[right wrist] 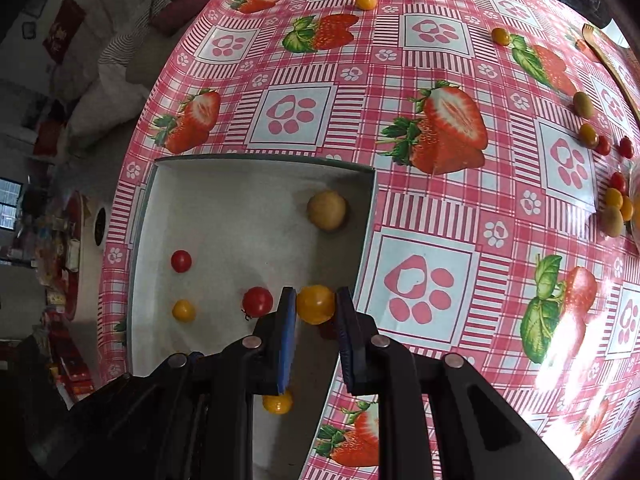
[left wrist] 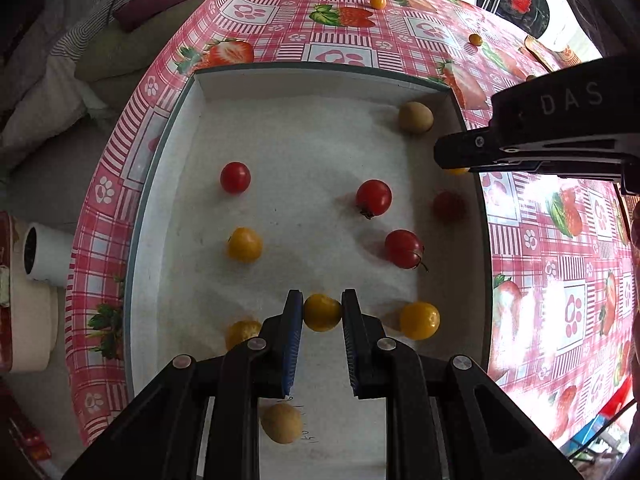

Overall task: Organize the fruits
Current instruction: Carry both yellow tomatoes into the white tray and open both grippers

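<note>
Both claws hung over the white tray (left wrist: pixel 192 92), the left gripper (left wrist: pixel 322 312) clenched on a yellow tomato (left wrist: pixel 321 313) near its front edge, the right gripper (right wrist: pixel 316 305) clamping another yellow tomato (right wrist: pixel 315 304) by its right wall, apparently to drop them among the fruit gathered there.

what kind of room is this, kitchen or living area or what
Probably a lived-in home room, not a lab: a strawberry-print tablecloth covers the table, a washing machine stands behind it, and bedding or cushions lie alongside.
</note>
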Tool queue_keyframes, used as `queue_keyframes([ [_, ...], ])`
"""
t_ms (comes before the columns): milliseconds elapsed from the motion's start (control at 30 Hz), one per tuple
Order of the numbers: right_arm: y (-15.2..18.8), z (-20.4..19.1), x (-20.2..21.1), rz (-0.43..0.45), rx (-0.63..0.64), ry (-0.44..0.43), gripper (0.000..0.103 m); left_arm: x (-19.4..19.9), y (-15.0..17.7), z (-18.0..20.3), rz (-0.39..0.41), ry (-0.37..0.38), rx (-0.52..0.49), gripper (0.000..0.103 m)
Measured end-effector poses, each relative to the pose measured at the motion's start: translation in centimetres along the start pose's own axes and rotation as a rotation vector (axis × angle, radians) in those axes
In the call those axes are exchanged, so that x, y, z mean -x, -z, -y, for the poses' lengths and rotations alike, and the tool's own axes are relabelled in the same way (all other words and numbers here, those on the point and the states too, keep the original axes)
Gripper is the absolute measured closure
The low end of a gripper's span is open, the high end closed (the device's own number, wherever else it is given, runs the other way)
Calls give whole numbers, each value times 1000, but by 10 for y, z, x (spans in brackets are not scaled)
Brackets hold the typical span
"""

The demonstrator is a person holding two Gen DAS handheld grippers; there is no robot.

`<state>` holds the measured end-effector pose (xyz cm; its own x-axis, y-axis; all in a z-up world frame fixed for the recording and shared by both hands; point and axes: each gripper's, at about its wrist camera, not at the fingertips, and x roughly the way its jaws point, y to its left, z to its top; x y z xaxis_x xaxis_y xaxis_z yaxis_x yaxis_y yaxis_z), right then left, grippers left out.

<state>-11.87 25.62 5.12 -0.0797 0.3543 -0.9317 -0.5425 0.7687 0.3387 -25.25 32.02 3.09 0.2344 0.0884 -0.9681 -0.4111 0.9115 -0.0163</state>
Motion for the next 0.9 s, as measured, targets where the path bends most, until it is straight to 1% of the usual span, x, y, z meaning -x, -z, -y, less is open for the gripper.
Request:
queue_keyframes([
  [200,-11,-9,-20,-25,11,26,81,-7,0,-1,-9,-8,7,82],
  [233,-11,-11,-22,-21,16,19,81,-8,0,0,-11,-9,6,82],
  [300,-12,-15,-28,-33,29,37,81,-9,3,1,-13,-14,2,82],
  [400,-12,-15,-40,-62,17,35,81,-9,5,5,-11,-25,-13,82],
  [533,-11,-21,-43,-58,37,58,80,-11,6,12,-22,-42,-38,81],
  [667,-11,-21,-40,-73,25,31,79,-8,6,16,-26,-81,-46,81],
  [700,-10,-22,-36,-68,26,32,78,-5,7,17,-24,-90,-48,81],
  [733,-9,-23,-30,-62,29,30,71,-3,7,17,-23,-91,-48,81],
  [767,-6,-22,-22,-52,32,28,60,0,8,18,-25,-87,-49,81],
  [800,-4,-23,-15,-41,34,27,53,2,9,18,-28,-84,-48,81],
  [833,-1,-24,-8,-30,33,25,46,4,11,17,-30,-80,-45,77],
  [867,0,-25,-1,-22,32,12,43,7,12,15,-31,-73,-40,46],
  [900,2,-25,5,-19,31,15,41,11,13,13,-23,-65,-32,26],
])
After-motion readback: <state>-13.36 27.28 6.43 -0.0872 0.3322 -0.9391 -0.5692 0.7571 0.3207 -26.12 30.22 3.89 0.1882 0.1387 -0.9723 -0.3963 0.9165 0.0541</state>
